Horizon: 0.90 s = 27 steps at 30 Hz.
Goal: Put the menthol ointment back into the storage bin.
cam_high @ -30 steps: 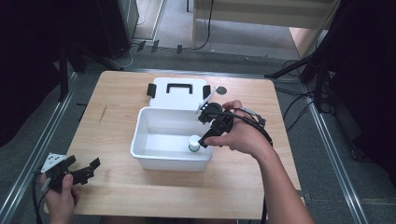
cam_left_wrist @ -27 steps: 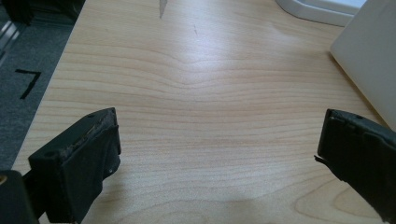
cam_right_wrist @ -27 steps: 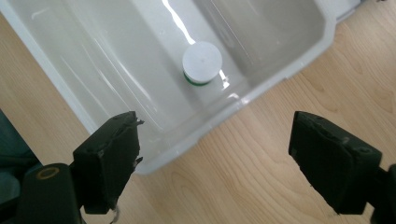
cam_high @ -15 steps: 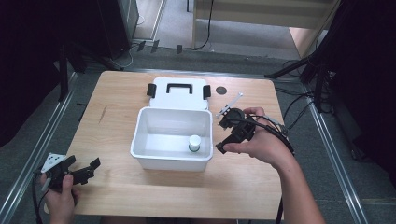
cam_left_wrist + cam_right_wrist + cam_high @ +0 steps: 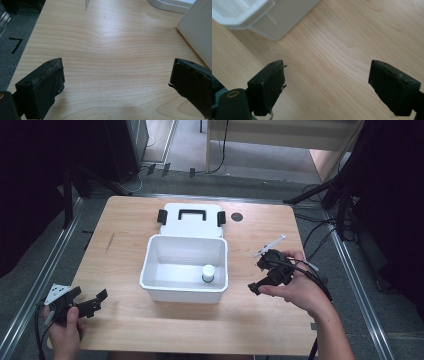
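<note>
Right hand-held gripper (image 5: 264, 276) jaws wide apart, empty, above counter (image 5: 260, 320); white bin (image 5: 150, 276) just to its left, small white bottle (image 5: 208, 272) upright inside near corner. Bottle likely light, rigid, smooth: pinch mid-body. Left hand-held gripper (image 5: 90, 301) also spread, empty

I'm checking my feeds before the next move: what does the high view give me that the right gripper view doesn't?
High view alone: the small white bottle standing inside the white bin, the lid lying flat behind the bin, and the left tongs at the table's near left corner. Right gripper view alone: a close look between the right tongs, open over bare wood with nothing held. Both share the bin's outer wall, the wooden table and the right tongs.
</note>
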### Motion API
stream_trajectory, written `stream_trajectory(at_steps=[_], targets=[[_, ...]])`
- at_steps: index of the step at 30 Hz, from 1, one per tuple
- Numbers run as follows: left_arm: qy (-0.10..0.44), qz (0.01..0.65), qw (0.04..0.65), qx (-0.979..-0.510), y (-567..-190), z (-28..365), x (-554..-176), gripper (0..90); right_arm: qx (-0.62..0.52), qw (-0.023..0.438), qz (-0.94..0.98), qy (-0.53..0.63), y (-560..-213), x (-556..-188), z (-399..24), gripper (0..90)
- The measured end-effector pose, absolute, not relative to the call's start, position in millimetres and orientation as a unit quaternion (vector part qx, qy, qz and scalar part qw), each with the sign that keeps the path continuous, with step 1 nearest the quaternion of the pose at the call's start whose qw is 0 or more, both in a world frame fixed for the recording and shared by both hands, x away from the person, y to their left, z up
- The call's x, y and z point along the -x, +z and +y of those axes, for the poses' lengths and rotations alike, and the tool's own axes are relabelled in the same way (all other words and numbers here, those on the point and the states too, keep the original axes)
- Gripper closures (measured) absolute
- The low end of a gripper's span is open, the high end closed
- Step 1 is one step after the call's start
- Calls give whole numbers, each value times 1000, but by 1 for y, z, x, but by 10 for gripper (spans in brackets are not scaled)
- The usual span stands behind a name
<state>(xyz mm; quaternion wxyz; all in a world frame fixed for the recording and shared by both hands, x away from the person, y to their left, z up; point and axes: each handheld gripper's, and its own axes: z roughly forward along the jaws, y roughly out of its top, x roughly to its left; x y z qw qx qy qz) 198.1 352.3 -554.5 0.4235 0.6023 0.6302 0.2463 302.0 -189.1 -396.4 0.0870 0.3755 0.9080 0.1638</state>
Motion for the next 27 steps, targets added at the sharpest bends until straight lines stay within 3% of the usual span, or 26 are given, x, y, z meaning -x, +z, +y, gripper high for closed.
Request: stream_trajectory(at_steps=[19, 27], targets=[[247, 629, 422, -604, -554, 351, -198, 2, -424, 105, 874, 212, -459, -283, -239, 141], [248, 628, 421, -605, -554, 351, -198, 2, -431, 132, 855, 256, -484, -273, -254, 141]])
